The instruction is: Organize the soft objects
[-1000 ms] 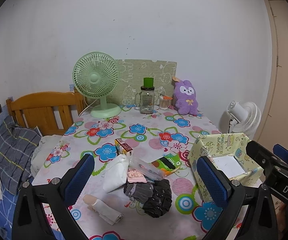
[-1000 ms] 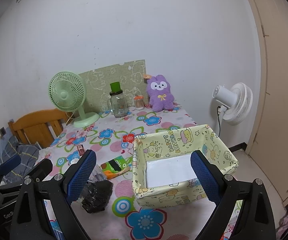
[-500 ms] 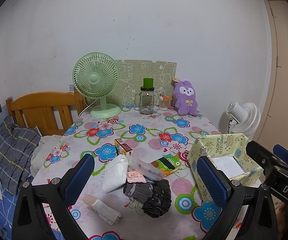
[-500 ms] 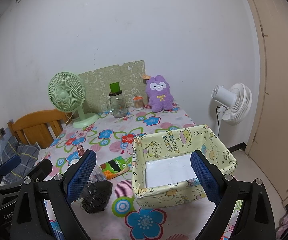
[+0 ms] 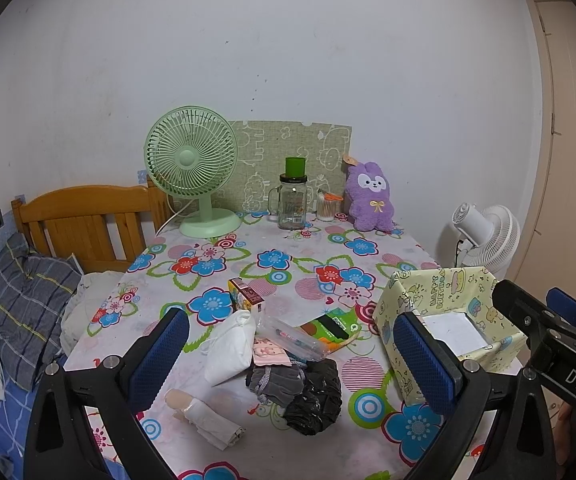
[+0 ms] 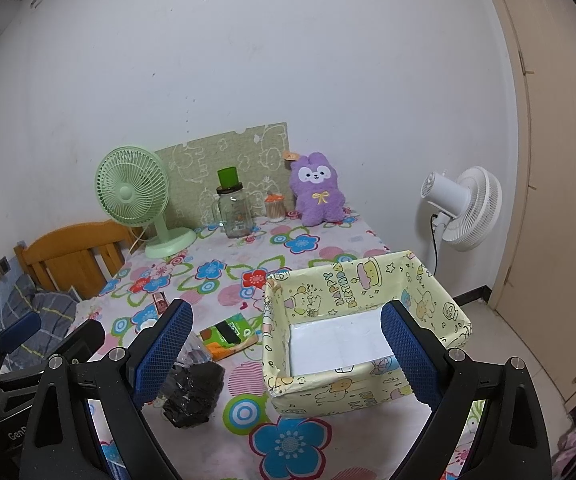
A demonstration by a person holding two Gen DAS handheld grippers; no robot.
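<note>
Soft items lie in a pile on the flowered tablecloth (image 5: 216,264): a white cloth (image 5: 228,350), a grey cloth (image 5: 276,380), a crumpled black bag (image 5: 314,398), also in the right wrist view (image 6: 194,392), and a beige-and-white roll (image 5: 204,416). A yellow fabric box (image 6: 368,292) stands open at the table's right; it also shows in the left wrist view (image 5: 440,292). A purple plush bunny (image 5: 369,196) sits at the back. My left gripper (image 5: 290,360) is open above the pile. My right gripper (image 6: 286,354) is open above the box's near side.
A green fan (image 5: 192,168), a glass jar with a green lid (image 5: 293,200) and a small jar (image 5: 326,208) stand at the back. A small carton (image 5: 246,300), a clear packet (image 5: 292,338) and a green-orange packet (image 5: 334,330) lie by the pile. A white fan (image 6: 464,208) stands right.
</note>
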